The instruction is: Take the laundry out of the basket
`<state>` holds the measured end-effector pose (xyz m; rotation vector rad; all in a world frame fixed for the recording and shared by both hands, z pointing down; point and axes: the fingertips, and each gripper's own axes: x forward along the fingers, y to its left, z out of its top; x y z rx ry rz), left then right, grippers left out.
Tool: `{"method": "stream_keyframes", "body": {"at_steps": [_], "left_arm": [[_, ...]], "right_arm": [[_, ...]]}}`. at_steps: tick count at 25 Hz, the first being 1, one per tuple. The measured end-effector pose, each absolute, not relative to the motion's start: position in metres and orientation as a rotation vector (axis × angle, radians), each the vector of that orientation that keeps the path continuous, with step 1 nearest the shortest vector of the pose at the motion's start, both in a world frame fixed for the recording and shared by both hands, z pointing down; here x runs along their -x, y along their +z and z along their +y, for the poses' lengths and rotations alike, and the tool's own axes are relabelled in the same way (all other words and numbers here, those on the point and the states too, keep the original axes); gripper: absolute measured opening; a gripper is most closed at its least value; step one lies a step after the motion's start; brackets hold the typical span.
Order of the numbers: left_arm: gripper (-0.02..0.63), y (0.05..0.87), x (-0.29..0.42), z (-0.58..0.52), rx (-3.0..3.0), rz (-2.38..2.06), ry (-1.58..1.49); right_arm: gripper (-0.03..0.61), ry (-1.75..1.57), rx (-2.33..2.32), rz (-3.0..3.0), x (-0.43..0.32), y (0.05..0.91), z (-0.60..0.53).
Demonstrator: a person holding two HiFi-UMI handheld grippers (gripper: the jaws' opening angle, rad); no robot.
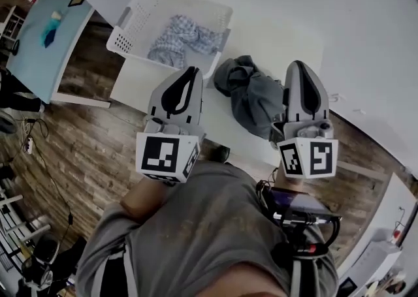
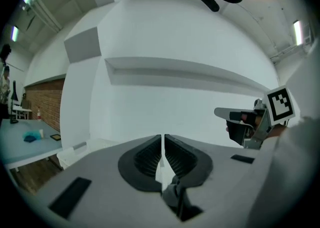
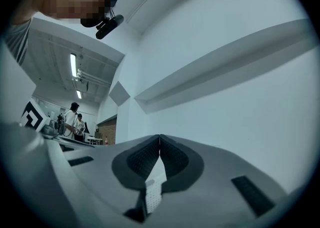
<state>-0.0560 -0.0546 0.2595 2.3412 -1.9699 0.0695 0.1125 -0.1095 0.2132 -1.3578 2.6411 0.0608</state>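
Observation:
A white laundry basket (image 1: 130, 25) stands on the white table (image 1: 147, 80), with a blue checked cloth (image 1: 176, 38) bunched inside it. Right of the basket, a dark grey garment (image 1: 251, 93) lies crumpled on the table. My left gripper (image 1: 194, 69) is raised in front of the basket's near corner, jaws shut with nothing between the tips (image 2: 163, 137). My right gripper (image 1: 297, 64) is held up just right of the grey garment, also shut and empty (image 3: 159, 137). Both point level at a white wall. A small grey lump shows at the base of the left jaws.
A light blue table (image 1: 46, 34) with small items stands at the far left. Wooden floor (image 1: 85, 145) lies between it and me. Two people (image 3: 75, 122) stand far off in the right gripper view. The right gripper (image 2: 222, 113) shows in the left gripper view.

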Motion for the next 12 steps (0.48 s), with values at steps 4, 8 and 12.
{"method": "stream_keyframes", "body": {"at_steps": [4, 8, 12], "left_arm": [[0.009, 0.227, 0.085, -0.053, -2.348, -2.043, 0.004], [0.009, 0.196, 0.111, -0.06, -2.374, -2.102, -0.077], [0.008, 0.17, 0.131, -0.066, -2.398, -2.154, -0.158]], "right_arm": [[0.008, 0.09, 1.302, 2.641, -0.087, 0.198, -0.114], [0.008, 0.12, 1.271, 2.621, -0.067, 0.183, -0.123], [0.008, 0.149, 1.265, 2.604, -0.056, 0.174, -0.128]]}}
